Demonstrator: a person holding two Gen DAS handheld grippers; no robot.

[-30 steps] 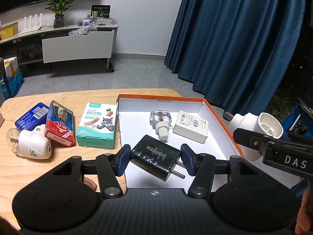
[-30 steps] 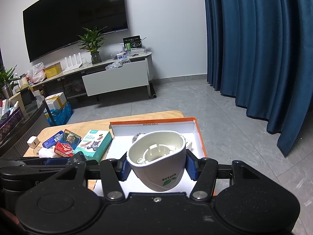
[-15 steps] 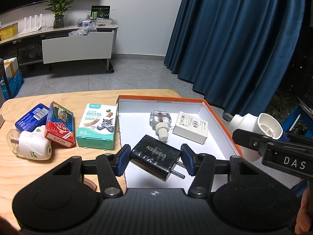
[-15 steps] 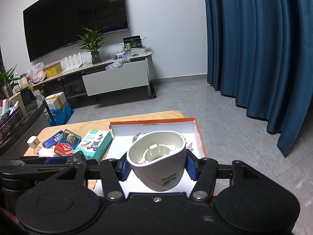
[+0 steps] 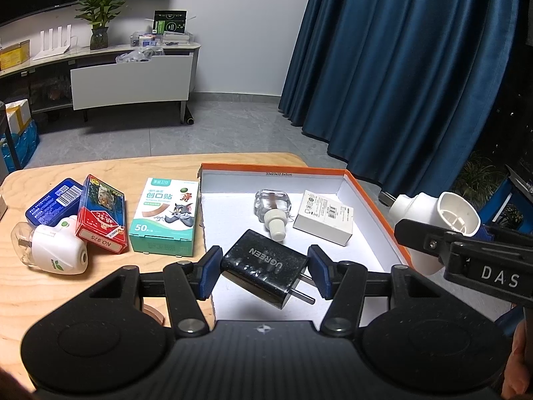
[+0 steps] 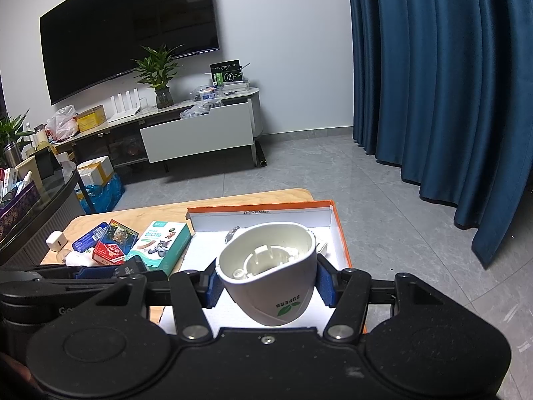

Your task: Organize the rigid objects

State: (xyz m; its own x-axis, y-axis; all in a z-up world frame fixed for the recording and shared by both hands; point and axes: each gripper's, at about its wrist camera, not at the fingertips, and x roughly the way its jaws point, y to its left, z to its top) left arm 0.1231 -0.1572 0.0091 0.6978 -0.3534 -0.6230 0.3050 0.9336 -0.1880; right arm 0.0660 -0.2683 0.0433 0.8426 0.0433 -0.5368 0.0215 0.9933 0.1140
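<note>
My left gripper (image 5: 265,275) is shut on a black UGREEN charger (image 5: 266,268), held above the near part of the orange-rimmed white box (image 5: 373,200). Its plug prongs point to the right. My right gripper (image 6: 268,286) is shut on a white repellent heater shell (image 6: 276,286), open end facing away, over the box (image 6: 339,230). The same shell (image 5: 436,213) and the right gripper's frame show at the right of the left wrist view. Inside the box lie a clear refill bottle (image 5: 273,205) and a small white carton (image 5: 324,221).
On the wooden table (image 5: 110,286) left of the box lie a green bandage box (image 5: 165,221), a red card pack (image 5: 101,220), a blue tin (image 5: 53,208) and a second white heater (image 5: 53,250). A small white cube (image 6: 55,240) sits at the table's far left corner.
</note>
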